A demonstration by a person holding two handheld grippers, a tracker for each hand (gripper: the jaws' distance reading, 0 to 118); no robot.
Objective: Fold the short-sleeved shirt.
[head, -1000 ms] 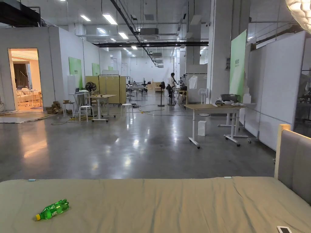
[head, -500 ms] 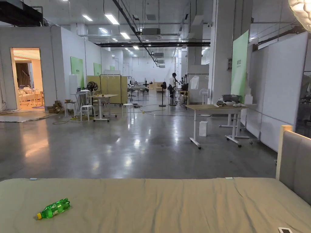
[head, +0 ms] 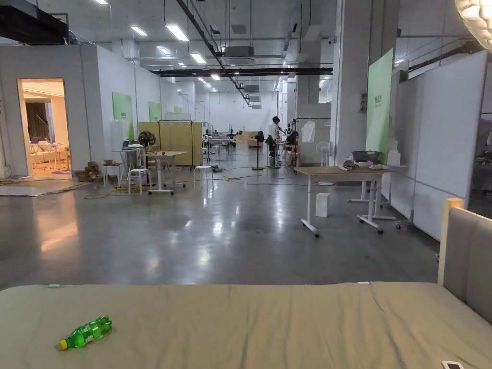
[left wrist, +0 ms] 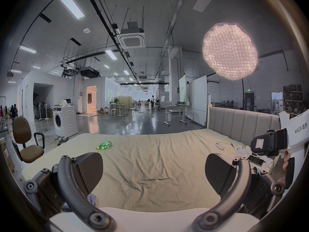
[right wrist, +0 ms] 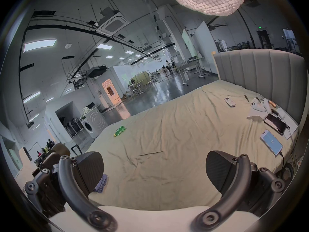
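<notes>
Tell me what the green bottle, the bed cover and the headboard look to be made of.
Green bottle: looks like clear tinted plastic, glossy, with light glinting off it and a yellow cap. Bed cover: matte woven fabric, probably cotton, judging by its soft creases. Headboard: grey padded upholstery in vertical channels; fabric or faux leather, hard to tell, with a pale wood-like edge.

You stand in a large industrial lab hall: polished concrete floor, exposed ceiling ducts, wheeled tables mid-frame.
</notes>
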